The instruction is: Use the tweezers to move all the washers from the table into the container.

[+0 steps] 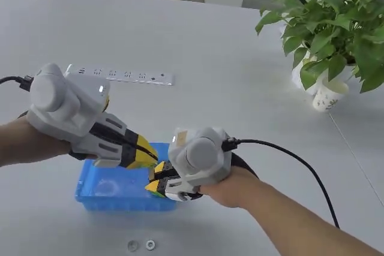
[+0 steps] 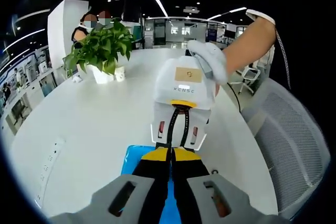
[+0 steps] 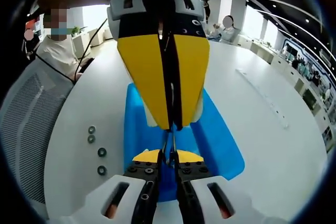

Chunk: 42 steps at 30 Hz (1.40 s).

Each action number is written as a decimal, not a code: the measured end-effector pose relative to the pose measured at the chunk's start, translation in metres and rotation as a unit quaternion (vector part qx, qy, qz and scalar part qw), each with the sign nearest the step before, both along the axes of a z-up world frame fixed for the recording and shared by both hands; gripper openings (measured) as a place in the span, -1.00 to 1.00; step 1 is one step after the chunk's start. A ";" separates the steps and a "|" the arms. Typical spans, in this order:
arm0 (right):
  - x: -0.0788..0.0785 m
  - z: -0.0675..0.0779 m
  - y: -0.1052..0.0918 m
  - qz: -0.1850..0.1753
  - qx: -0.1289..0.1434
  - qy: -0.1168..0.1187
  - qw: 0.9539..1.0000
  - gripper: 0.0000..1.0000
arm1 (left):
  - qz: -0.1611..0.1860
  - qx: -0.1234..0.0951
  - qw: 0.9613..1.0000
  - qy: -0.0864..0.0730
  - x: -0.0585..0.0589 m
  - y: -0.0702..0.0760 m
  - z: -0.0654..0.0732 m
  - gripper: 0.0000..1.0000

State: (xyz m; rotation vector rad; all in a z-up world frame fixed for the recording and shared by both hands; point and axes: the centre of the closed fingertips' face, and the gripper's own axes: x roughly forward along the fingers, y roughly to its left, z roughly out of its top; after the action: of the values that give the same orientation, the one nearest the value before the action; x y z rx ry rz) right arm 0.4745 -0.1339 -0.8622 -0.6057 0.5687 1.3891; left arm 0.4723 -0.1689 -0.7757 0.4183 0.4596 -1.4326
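Left gripper jaws closed on the tweezers, a thin steel strip. Right gripper jaws pinched onto the same strip. Both meet lower centre of head view, over the blue container. Four washers lie on the table, lower left in right gripper view, just beside the container. Judged: washers light, hard, flat, slippery; nip across the ring, one tip through the hole.
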 end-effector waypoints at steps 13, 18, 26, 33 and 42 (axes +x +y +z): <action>0.000 0.001 -0.001 0.003 0.000 -0.007 1.000 -0.77 | 0.003 -0.006 1.000 0.003 0.001 0.000 0.001 -0.94; -0.002 0.008 0.000 0.001 0.011 -0.010 1.000 -0.78 | 0.001 -0.007 1.000 0.002 -0.002 0.001 0.009 -0.94; -0.006 0.020 0.003 0.008 0.016 -0.024 1.000 -0.78 | -0.004 -0.007 1.000 -0.008 -0.008 0.003 0.020 -0.95; -0.006 0.035 0.005 0.015 0.021 -0.035 0.999 -0.78 | -0.001 -0.007 1.000 -0.015 -0.010 0.006 0.035 -0.95; -0.010 0.058 0.007 0.017 0.030 -0.058 0.998 -0.77 | -0.004 -0.007 1.000 -0.030 -0.017 0.007 0.058 -0.95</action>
State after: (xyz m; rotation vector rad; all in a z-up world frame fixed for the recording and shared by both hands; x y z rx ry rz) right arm 0.4641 -0.1267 -0.8044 -0.6442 0.4244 1.3879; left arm 0.4551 -0.1619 -0.7181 0.4521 0.3993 -1.4264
